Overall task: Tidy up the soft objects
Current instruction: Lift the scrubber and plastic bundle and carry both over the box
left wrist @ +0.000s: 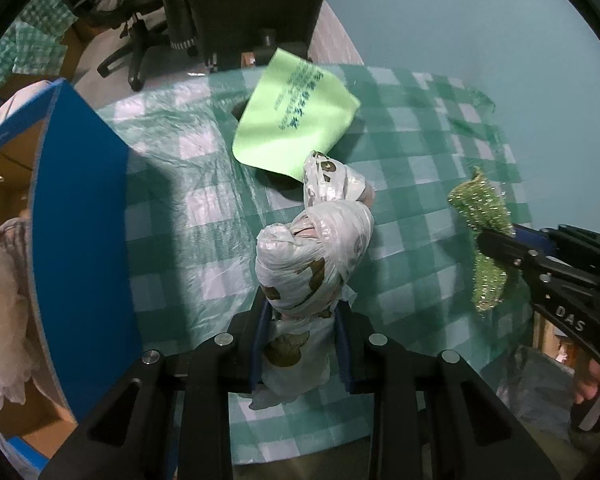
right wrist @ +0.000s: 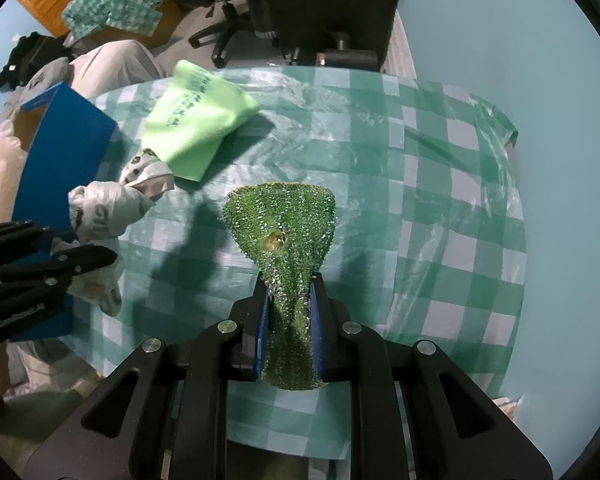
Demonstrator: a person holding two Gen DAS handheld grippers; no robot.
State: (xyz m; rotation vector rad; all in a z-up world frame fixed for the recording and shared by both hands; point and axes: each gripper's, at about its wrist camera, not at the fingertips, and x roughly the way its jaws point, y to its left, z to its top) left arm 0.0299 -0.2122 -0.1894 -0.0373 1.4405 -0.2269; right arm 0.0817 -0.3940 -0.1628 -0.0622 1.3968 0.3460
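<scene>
Through the left wrist view, my left tool (left wrist: 302, 344) is clamped on a knotted plastic bag (left wrist: 314, 256) above the checked table (left wrist: 172, 216), just beside the blue box (left wrist: 84, 240), so I judge I'm mid-carry toward it. Through the right wrist view, my right tool (right wrist: 290, 332) pinches a sparkly green scrubber (right wrist: 284, 232) clear of the table; next both need lowering into the box.

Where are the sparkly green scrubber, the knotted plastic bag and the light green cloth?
sparkly green scrubber (right wrist: 284, 220): right wrist view, its flared upper part above the jaws.
knotted plastic bag (left wrist: 312, 256): left wrist view, the wrapped middle bulge.
light green cloth (left wrist: 292, 116): left wrist view, its flat printed face.
</scene>
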